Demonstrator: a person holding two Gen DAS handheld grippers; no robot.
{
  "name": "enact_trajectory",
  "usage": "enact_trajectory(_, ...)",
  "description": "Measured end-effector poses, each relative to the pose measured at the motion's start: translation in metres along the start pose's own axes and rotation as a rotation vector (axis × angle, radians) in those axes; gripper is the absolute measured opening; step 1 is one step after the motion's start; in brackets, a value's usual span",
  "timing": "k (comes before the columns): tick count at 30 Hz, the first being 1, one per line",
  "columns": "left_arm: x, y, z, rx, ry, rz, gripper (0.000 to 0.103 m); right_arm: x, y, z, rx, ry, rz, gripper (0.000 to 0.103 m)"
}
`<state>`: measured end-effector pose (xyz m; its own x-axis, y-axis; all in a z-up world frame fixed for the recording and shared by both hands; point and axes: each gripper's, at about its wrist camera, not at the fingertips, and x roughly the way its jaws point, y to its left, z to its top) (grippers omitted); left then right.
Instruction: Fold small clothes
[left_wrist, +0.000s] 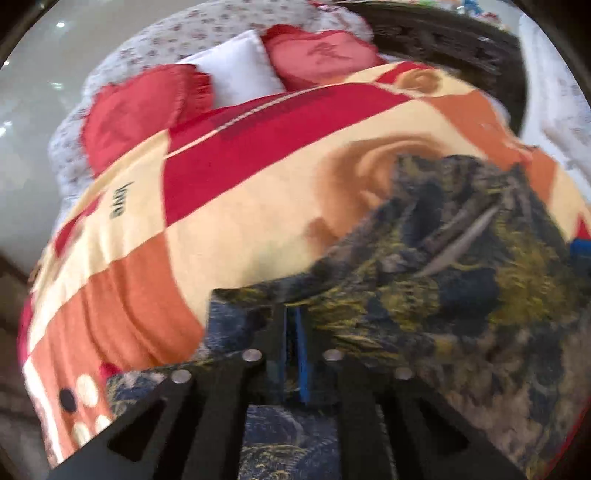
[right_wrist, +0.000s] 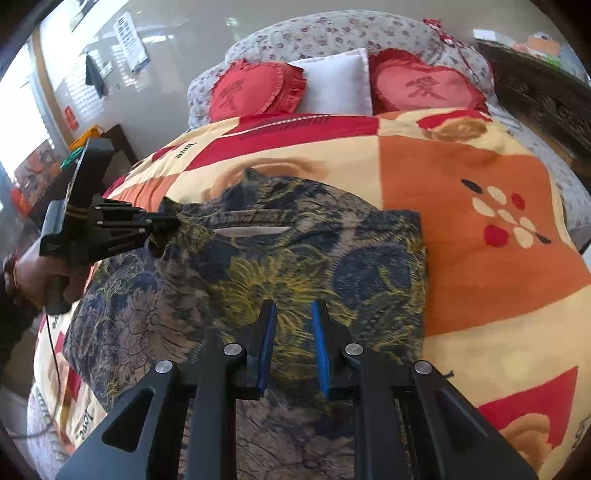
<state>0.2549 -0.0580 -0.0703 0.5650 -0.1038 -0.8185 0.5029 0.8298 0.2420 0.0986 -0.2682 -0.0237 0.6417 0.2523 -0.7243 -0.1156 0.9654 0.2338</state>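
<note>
A dark blue and yellow floral garment (right_wrist: 295, 258) lies spread on the bed, partly folded, with a straight edge on its right side. In the right wrist view my left gripper (right_wrist: 168, 227) reaches in from the left, shut on a bunched corner of the cloth and lifting it slightly. In the left wrist view that gripper (left_wrist: 295, 317) has its blue pads nearly together with the garment (left_wrist: 443, 295) pinched between them. My right gripper (right_wrist: 293, 306) hovers over the garment's near part. Its blue pads stand apart and the cloth lies beneath them, not pinched.
An orange, cream and red bedspread (right_wrist: 480, 277) covers the bed. At the head lie two red heart cushions (right_wrist: 255, 88) (right_wrist: 424, 85) and a white pillow (right_wrist: 332, 85). Dark carved wooden furniture (right_wrist: 546, 96) stands at the right. A hand (right_wrist: 33, 273) holds the left gripper's handle.
</note>
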Motion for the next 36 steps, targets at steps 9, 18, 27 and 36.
enact_trajectory(9,-0.045,0.055,-0.051,-0.428,-0.18,-0.036,0.058,0.015,-0.027,0.023,0.098,0.007,-0.124,0.003)
enact_trajectory(18,-0.001,0.124,-0.118,-0.83,-0.114,0.026,0.059,0.083,-0.024,0.044,0.086,-0.024,-0.36,0.06)
enact_trajectory(27,-0.005,0.121,-0.118,-0.833,-0.121,0.035,0.063,0.088,-0.061,0.035,0.204,-0.041,-0.261,0.087)
enact_trajectory(36,-0.109,0.055,-0.132,-0.61,-0.244,-0.003,0.063,-0.003,0.019,0.015,-0.063,-0.132,-0.118,0.034)
